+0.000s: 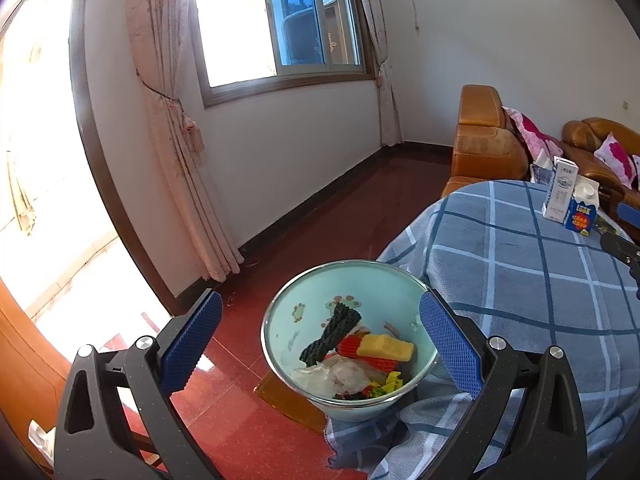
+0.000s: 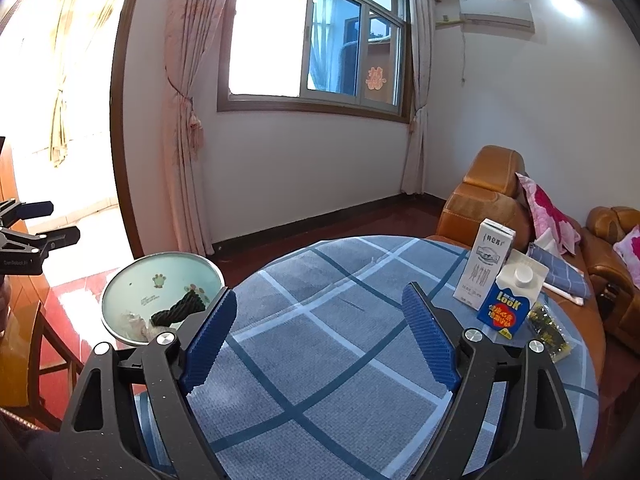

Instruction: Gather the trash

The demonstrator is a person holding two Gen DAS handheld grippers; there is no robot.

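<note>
A pale green bin [image 1: 304,296] stands on the floor beside the table, holding a black foam net [image 1: 332,332], a yellow block [image 1: 386,347], red-striped wrappers and crumpled white paper. My left gripper [image 1: 320,344] is open and empty above the bin. My right gripper [image 2: 320,336] is open and empty over the blue checked tablecloth [image 2: 320,360]. On the cloth at the right stand a tall white milk carton [image 2: 484,266] and a blue carton [image 2: 508,300], with a dark snack wrapper [image 2: 550,330] beside them. The bin [image 2: 132,280] shows at the left of the right wrist view.
A round table under the cloth [image 1: 520,280] fills the right. An orange sofa [image 2: 480,200] with pink pillows stands behind it. Red glossy floor [image 1: 240,400] lies around the bin. A wooden chair [image 2: 36,344] is at the left. Window and curtains are on the far wall.
</note>
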